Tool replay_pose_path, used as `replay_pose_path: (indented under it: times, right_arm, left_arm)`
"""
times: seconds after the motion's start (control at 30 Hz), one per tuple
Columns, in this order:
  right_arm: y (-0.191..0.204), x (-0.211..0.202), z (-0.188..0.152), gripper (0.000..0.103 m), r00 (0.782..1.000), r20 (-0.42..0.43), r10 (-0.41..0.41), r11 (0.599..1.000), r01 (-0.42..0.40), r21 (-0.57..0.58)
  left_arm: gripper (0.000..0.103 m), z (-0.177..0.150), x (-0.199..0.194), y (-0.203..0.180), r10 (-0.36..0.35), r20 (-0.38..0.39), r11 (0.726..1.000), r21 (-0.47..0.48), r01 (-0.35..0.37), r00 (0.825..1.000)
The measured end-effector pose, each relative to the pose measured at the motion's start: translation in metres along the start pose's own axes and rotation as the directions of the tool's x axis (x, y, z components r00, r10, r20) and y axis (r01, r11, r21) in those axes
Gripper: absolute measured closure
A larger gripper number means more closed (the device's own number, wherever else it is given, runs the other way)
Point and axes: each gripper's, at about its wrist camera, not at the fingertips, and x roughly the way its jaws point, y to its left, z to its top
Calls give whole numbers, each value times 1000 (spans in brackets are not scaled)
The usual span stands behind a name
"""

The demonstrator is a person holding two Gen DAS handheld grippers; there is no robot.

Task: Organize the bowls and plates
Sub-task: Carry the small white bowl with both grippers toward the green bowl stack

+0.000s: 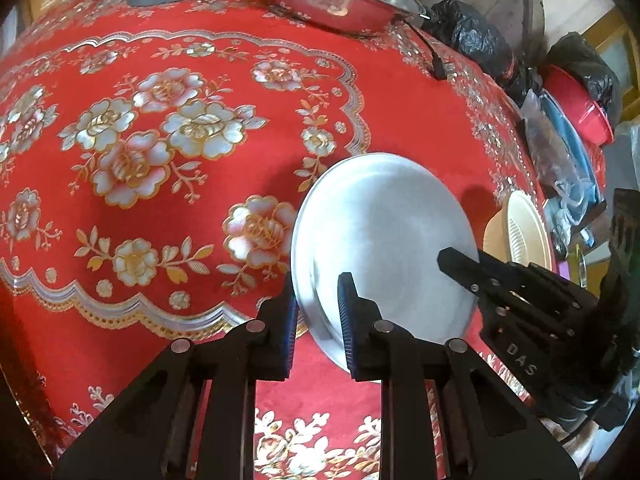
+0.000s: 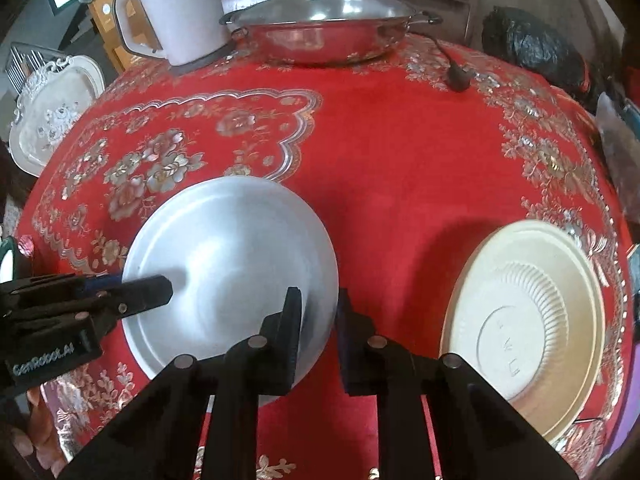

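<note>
A round silver metal plate (image 2: 228, 256) is over the red flowered tablecloth (image 2: 400, 168), and both grippers grip it at opposite rims. In the left wrist view my left gripper (image 1: 318, 320) is shut on the left rim of the metal plate (image 1: 384, 232), one blue pad above and one below. My right gripper (image 2: 320, 328) is shut on the plate's right rim and shows in the left wrist view as the right gripper (image 1: 460, 266). I cannot tell whether the plate rests on the cloth or is raised. A stack of beige ribbed paper plates (image 2: 528, 320) lies upside down to the right.
At the table's far side stand a lidded steel wok (image 2: 320, 28) and a white jug (image 2: 176, 8). A black plug and cord (image 2: 456, 76) lies near a black plastic bag (image 2: 532, 48). An ornate white tray (image 2: 52, 116) is off the left edge; a red bowl (image 1: 580, 108) is at the right.
</note>
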Motion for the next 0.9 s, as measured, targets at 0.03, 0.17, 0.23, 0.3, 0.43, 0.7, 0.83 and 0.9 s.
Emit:
replay_pose_path:
  times: [0.03,0.17,0.23,0.3,0.43,0.7,0.83,0.9]
  right_arm:
    - [1,-2,-1,89,1000,3,3,1000,-3,-2]
    - [13,-7,-7,89,1000,13,2,1000,-1,-30]
    - [18,-9,-8,89,1000,14,9,999,-9,-33]
    - [25,-12,-10,89,1000,20,20,999,-19,-39]
    - [46,-19,-14,89,999,37,34,998,-31,-60]
    - [93,-32,-22,89,995,63,77,991,-69,-119]
    - [113,-37,-23,89,993,73,88,986,-77,-145]
    - [124,-41,-22,89,992,78,98,983,-84,-162]
  left_arm:
    - [84,-2,-1,2,6,1,1000,-1,-6,1000]
    - [84,-13,-12,10,4,9,1000,-4,-4,1000]
    - [84,-19,-23,13,4,26,1000,-3,-4,1000]
    - [84,-26,-34,17,9,46,1000,-4,-9,999]
    - [84,-39,-54,29,32,85,999,-10,-31,996]
    - [84,-65,-83,62,67,144,997,-55,-59,987]
    - [84,-76,-101,76,77,181,995,-73,-64,980]
    - [84,-80,-110,82,87,200,994,-80,-72,976]
